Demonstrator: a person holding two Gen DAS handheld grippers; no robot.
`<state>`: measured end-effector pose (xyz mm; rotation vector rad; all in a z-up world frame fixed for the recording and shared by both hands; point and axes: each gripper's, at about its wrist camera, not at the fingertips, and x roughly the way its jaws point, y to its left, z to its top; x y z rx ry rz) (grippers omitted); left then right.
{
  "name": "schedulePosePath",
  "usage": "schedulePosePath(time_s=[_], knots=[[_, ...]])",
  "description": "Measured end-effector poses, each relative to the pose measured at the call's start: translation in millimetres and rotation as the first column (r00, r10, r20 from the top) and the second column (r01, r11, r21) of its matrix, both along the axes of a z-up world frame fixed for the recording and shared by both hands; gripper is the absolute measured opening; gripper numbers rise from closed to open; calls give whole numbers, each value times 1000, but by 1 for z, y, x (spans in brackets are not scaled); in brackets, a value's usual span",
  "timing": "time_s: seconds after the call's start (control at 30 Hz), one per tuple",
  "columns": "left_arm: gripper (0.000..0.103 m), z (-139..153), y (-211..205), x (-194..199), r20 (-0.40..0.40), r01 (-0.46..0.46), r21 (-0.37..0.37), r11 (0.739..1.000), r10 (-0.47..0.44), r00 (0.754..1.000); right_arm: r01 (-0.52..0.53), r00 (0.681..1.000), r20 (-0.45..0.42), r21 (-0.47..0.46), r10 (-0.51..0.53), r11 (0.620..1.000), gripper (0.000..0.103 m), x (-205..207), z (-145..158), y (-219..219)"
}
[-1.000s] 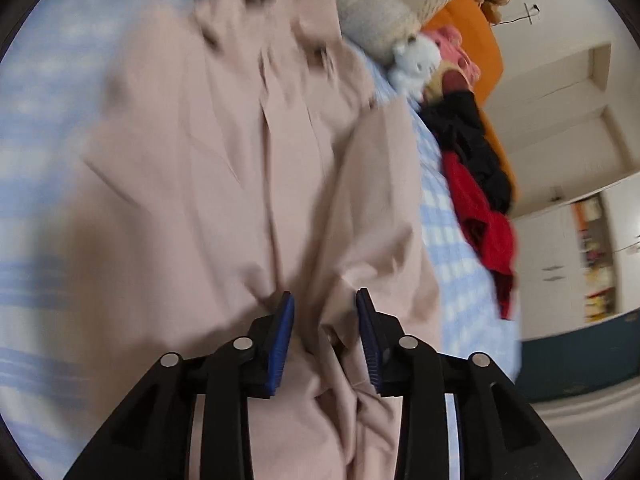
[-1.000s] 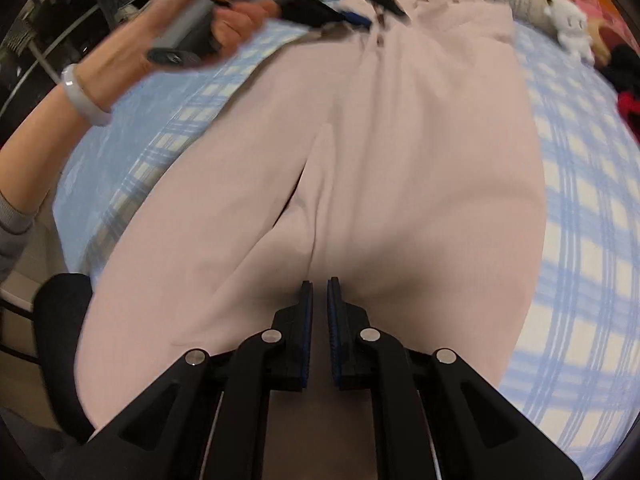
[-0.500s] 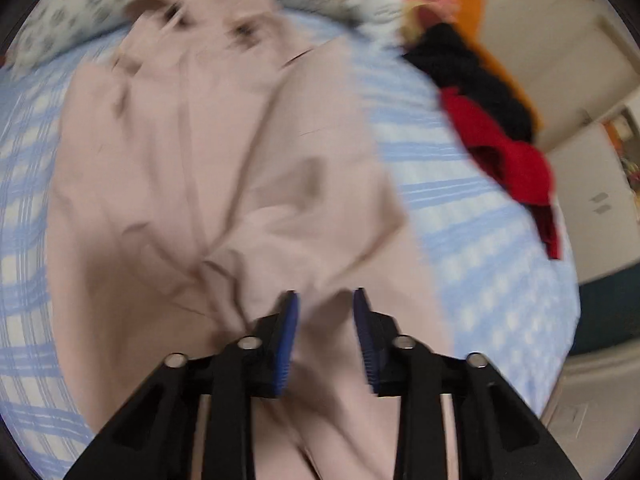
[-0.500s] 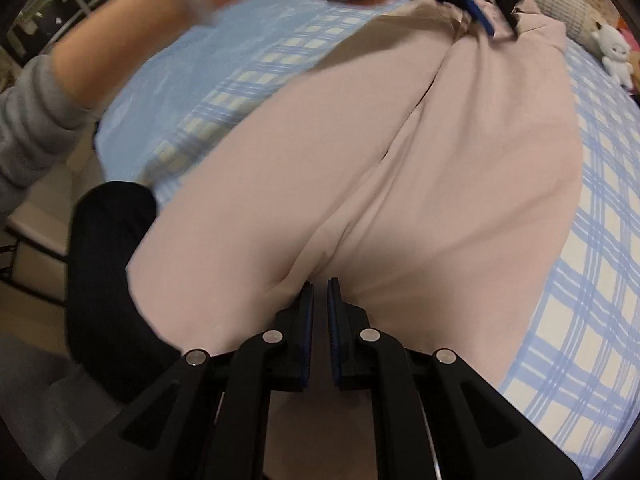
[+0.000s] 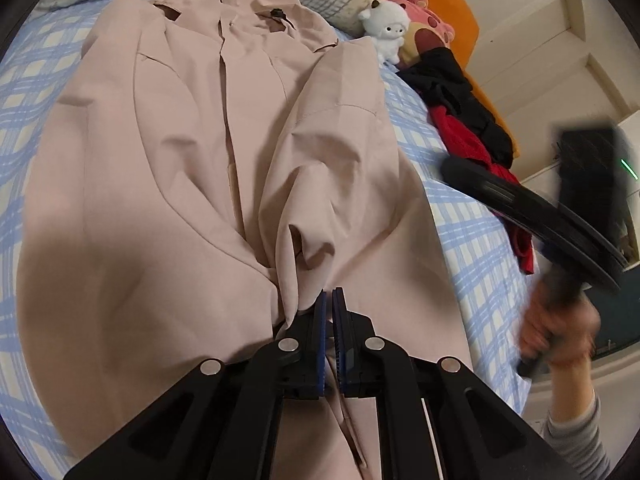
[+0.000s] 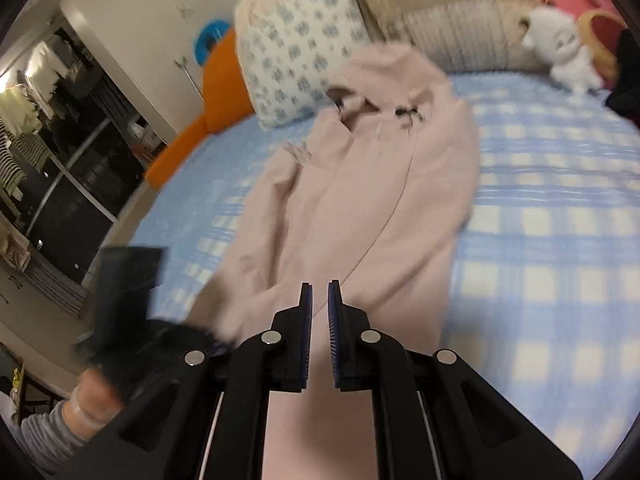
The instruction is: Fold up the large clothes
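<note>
Left gripper: jaws have just been closing and now stand pressed together at the cuff end of the folded-in sleeve; whether cloth is caught between them cannot be told.
Right gripper: jaws nearly together, nothing between them, hovering above the coat's lower half (the view is blurred).
Coat: large pale pink hooded garment, laid front-up along the bed, hood toward the pillows at the head edge, hem toward the foot edge.
Handling: judged soft, limp and fairly light, likely a smooth woven cloth that creases and sags when lifted; not fragile.
Where to hold: judged best at seams, cuff, hem corners or shoulder, where layers are doubled.
Surroundings: white plush toy and red and black clothes near the bed's side edge.
Writing: no brand, label or legible text visible.
</note>
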<state>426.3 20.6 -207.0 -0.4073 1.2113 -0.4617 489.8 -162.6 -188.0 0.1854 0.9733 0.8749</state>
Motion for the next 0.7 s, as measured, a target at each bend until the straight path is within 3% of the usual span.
schedulePosePath(time_s=[0.03,0.1,0.17,0.47,0.57,0.7], knots=[[11,-1,2,0,-3,1,-7,1000,-1,1000,11,1000,-8,-17,-11,1000,10,7,-8,13],[10,-2,4,0,0,7,-9,1000,-7,1000,63,997,-34,-23,-63,998,0,36,-31,24],[8,-5,6,-2,8,7,-13,1000,-6,1000,129,991,-34,-20,-129,991,0,60,-43,34],[8,-10,8,0,11,8,-49,999,-7,1000,295,954,103,-196,-280,935,0,149,-44,66],[8,-7,9,1,8,11,-63,998,-11,1000,295,953,127,-211,-273,932,3,148,-30,70],[12,20,28,1,31,-13,-132,991,18,999,209,968,173,-159,-181,965,6,100,12,56]])
